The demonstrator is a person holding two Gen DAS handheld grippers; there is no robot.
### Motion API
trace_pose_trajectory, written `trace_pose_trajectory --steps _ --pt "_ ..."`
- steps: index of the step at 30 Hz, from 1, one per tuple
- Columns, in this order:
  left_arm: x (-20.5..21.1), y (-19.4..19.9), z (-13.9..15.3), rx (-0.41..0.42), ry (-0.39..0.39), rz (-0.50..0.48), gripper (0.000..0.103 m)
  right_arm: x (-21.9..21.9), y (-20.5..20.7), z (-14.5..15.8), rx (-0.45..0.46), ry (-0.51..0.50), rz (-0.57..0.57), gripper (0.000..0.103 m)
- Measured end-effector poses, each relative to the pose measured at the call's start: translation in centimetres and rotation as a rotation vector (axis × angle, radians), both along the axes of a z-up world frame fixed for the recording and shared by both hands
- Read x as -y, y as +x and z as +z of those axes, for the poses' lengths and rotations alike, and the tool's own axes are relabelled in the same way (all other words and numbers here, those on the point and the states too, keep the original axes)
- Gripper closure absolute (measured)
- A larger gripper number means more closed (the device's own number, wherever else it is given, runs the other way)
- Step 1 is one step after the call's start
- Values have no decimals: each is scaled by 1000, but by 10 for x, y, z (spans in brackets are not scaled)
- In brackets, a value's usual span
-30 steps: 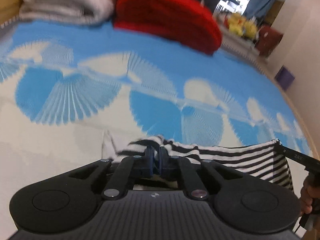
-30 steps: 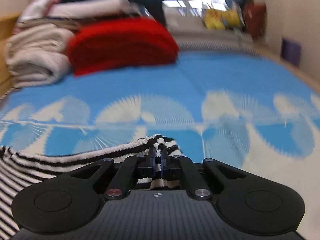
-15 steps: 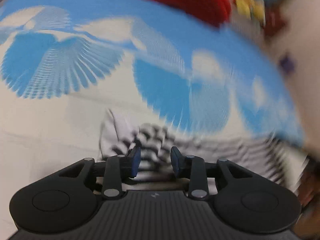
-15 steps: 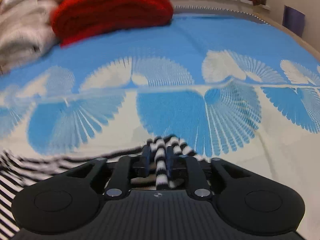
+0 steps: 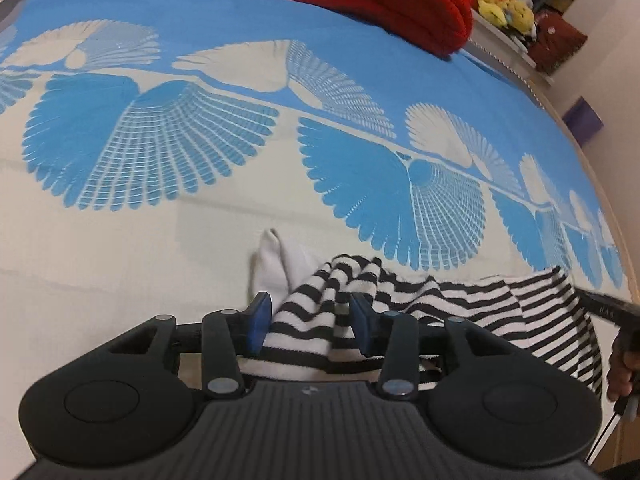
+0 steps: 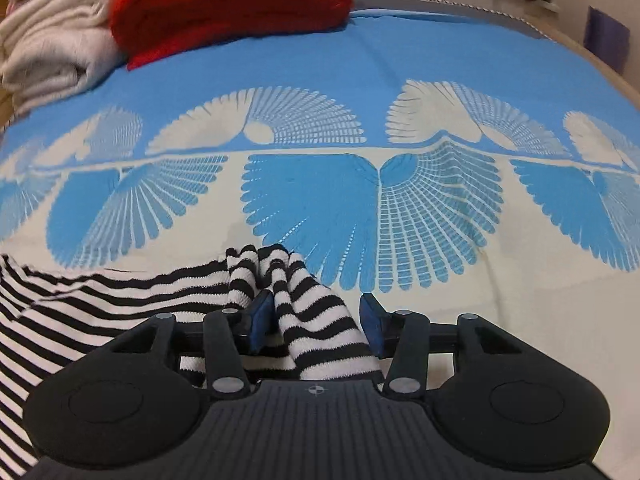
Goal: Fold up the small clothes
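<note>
Black-and-white striped cloth lies bunched between the blue pads of both hand-held grippers. In the left wrist view, the left hand-held gripper [image 5: 308, 322] has its jaws partly apart, having just been opening; a ridge of the striped garment [image 5: 460, 300] rises between the pads without being pinched. A plain white part of the cloth sticks out just beyond the left pad. In the right wrist view, the right hand-held gripper [image 6: 316, 326] is likewise partly open, its jaws having just been opening, with a striped fold standing loose between the pads, closer to the left one.

The garment stretches across the near part of a bed, on a bedspread [image 6: 320, 72] of bright blue and cream with large fan-shaped patterns. At the right edge of the left wrist view, a person's hand [image 5: 622, 372] holds the other tool beside the garment's far end.

This looks like the release at the end of one fold: both corners have been set down on the bed. The next move probably calls for backing both grippers clear of the cloth without dragging it, then finding fresh edges to grasp.

Beyond, at the head of the bed, sit a folded red blanket [image 6: 228, 4] and pale folded bedding [image 6: 52, 52].
</note>
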State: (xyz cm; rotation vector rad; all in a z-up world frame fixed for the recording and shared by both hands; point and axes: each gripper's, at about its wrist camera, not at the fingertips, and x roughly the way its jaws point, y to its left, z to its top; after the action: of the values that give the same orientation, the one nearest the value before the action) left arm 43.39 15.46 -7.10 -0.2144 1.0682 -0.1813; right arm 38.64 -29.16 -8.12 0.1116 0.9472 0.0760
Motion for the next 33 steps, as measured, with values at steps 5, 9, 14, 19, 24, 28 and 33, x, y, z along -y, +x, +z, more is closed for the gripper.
trace_pose_trajectory --steps 5,9,14,19,24,28,33 --pt "9 3 0 20 81 -47 97 -12 6 4 30 -11 16 96" --pt "-3 -3 38 263 18 55 98 -3 4 26 165 8 -70 100" --pt "16 5 14 230 126 20 97 -10 3 42 297 -25 -107 100" --pt "23 12 -27 117 217 -14 92 -19 24 -11 74 -98 -74 99" --pt "21 7 -21 66 210 -9 86 -30 26 -23 15 -164 -42 85" --pt "11 -10 5 48 164 -4 62 -4 14 5 -1 -31 -153 70" --pt "-18 -46 65 82 78 101 62 28 -35 50 4 103 -223 69"
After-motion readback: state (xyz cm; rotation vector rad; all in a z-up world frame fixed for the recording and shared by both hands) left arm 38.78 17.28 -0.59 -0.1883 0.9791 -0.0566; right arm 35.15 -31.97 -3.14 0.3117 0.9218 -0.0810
